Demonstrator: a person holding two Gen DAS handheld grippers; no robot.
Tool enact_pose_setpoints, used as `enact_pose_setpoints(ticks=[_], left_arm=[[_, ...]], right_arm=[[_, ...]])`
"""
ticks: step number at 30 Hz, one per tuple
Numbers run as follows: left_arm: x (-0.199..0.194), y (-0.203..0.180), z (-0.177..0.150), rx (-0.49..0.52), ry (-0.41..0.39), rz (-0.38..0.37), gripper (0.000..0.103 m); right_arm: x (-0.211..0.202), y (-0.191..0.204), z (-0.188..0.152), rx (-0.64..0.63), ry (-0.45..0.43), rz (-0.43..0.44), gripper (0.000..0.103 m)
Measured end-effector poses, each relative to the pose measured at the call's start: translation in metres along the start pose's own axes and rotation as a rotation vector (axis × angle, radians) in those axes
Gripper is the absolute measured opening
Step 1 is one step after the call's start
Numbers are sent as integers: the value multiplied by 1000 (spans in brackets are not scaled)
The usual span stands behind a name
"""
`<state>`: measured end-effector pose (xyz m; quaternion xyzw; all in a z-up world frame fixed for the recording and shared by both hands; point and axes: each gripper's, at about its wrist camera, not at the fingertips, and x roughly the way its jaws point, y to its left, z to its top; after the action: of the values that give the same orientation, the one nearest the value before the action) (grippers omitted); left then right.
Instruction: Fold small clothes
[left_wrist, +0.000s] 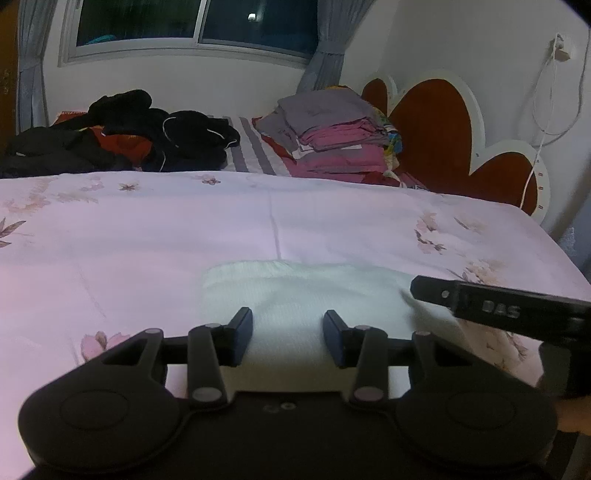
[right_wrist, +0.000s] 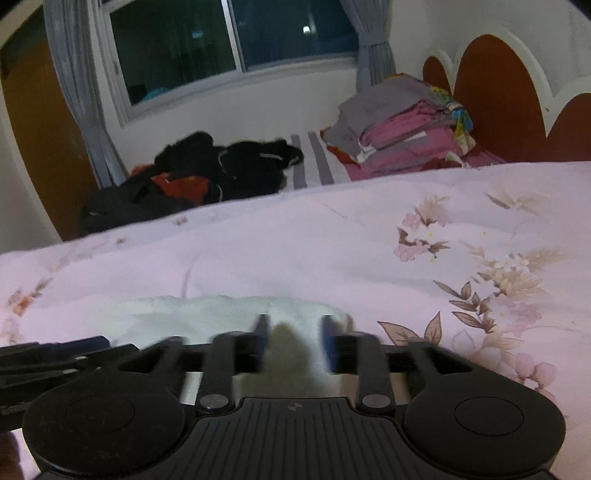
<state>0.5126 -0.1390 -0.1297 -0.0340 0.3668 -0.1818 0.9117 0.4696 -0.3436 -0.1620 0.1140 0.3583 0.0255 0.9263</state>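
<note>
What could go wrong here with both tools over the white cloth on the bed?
1. Both tools look open over the white cloth, the left tool near its front edge, the right tool near its far edge; closing might pinch the bedspread too.
2. The tools sit close together and may collide.

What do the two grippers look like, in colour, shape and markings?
Both are matte black, with two round discs and linkage bars with silver pivots. The left gripper has dark blue pads; its body is smooth. The right gripper has a ribbed body and raised letters, seemingly "DAS", on its side.
</note>
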Motion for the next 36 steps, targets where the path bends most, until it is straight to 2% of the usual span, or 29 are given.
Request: enact_pose_setpoints(ticks=[4,9,10,11,12,15,17,21,27,33,36], left_arm=[[-13,-3,-5,7,2,-9,43],[-32,-7,-17,16,1,-25,43],[-38,-8,-21,18,-4,-28,43],[-43,-9,-26,21,-6,-29,43],[-47,-9,-31,24,-7,-32,43],[-55,-9,-43,29,-7,-36,43],[-52,-9,-51,35,23,-34,43],[-48,-15,-56,102,22,-4,46],[-75,-7,-68,74,35,-37,43],[-85,-1,-106,58,115,-71,45],[-89,5,-115,32,123,-91,46]], right_arm=[[-28,10,-6,-55,-43,7,54],[-50,18,-25,-99,-26,36,53],[-55,20,-30,-110,-25,37,49],[-61,22,-36,-127,-20,40,41],[-65,23,-43,-139,-16,42,38],[-73,24,-61,-156,4,47,35],[-71,23,-70,-167,30,36,35],[-58,14,-79,-133,94,19,35],[-95,19,-82,-119,60,22,35],[-114,20,-123,-102,144,-14,35],[-121,9,-136,-20,160,-21,35]])
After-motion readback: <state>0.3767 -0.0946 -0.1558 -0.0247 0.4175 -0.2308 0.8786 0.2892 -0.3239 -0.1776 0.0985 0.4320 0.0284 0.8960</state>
